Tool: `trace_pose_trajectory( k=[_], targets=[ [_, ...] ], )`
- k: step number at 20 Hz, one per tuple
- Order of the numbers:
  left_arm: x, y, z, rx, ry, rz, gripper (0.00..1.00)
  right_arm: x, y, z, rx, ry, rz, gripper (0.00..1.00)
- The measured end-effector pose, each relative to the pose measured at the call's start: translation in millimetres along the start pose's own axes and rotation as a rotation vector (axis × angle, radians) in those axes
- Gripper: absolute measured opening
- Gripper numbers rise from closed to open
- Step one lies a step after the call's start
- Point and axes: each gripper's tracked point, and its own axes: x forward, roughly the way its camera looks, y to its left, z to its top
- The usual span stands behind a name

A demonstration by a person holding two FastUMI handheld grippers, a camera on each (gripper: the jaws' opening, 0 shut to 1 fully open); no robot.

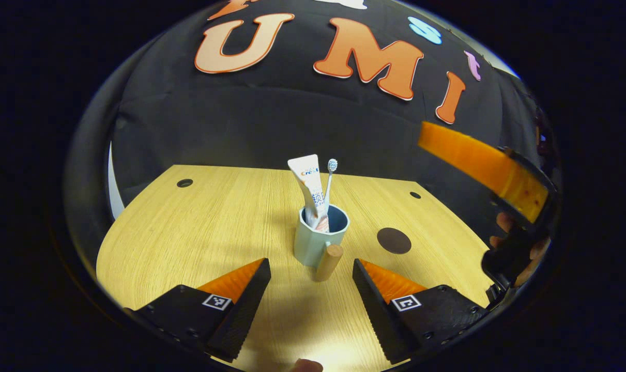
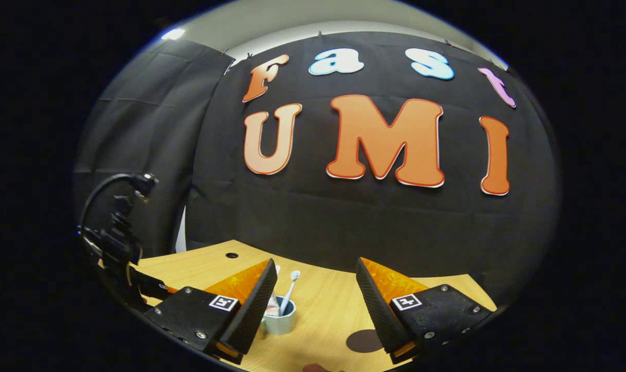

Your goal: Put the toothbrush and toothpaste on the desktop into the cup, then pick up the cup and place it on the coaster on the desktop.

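A pale blue cup (image 1: 319, 238) with a wooden handle (image 1: 328, 262) stands upright mid-table, holding a white toothpaste tube (image 1: 308, 183) and a white toothbrush (image 1: 330, 178). My left gripper (image 1: 310, 268) is open, its fingers on either side of the handle, just short of the cup. A dark brown round coaster (image 1: 394, 240) lies to the cup's right. The right gripper (image 2: 315, 289) is open and held high above the table; below it I see the cup (image 2: 279, 319), the toothbrush (image 2: 290, 290) and the coaster (image 2: 363, 341). The orange and black right gripper (image 1: 491, 173) also hangs at the right of the left gripper view.
The light wooden table (image 1: 204, 227) has small round holes at the back left (image 1: 184, 183) and back right (image 1: 415, 195). Black cloth forms the wall behind. The left gripper's body with a cable (image 2: 117, 235) appears at the left of the right gripper view.
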Motion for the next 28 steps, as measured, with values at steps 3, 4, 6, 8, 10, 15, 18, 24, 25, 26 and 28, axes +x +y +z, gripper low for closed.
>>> trace_pose_trajectory(
  k=[3,4,6,8,10,15,18,24,25,26,28],
  targets=[
    [20,-14,-1,-0.019,0.094,-0.007,0.96,-22,-19,10,-0.007,-0.006,-0.016,0.93],
    [24,-19,-3,-0.027,0.133,-0.013,0.96,-29,-23,12,-0.011,-0.013,-0.016,0.93],
    [31,-15,-5,-0.018,0.197,0.019,0.96,-39,-35,11,-0.017,-0.022,-0.034,0.93],
    [35,-10,-1,-0.009,0.251,0.06,0.96,-50,-41,7,-0.017,-0.018,-0.034,0.93],
    [40,-17,2,-0.019,0.306,0.048,0.96,-61,-47,7,-0.016,-0.016,-0.034,0.94],
    [57,-18,-5,0.001,0.433,0.089,0.96,-87,-55,13,-0.032,-0.062,-0.04,0.94],
    [69,-23,-19,-0.053,0.527,0.092,0.96,-89,-58,15,-0.061,-0.065,-0.047,0.95],
    [91,-24,-28,-0.077,0.623,0.154,0.93,-93,-65,18,-0.034,-0.07,-0.068,0.96],
    [96,-22,-29,-0.074,0.637,0.17,0.92,-94,-66,18,-0.031,-0.069,-0.072,0.96],
    [101,-22,-31,-0.073,0.65,0.183,0.9,-95,-66,17,-0.027,-0.069,-0.076,0.96],
    [109,-19,-33,-0.067,0.675,0.217,0.78,-96,-68,16,-0.011,-0.071,-0.096,0.96]
  ],
)
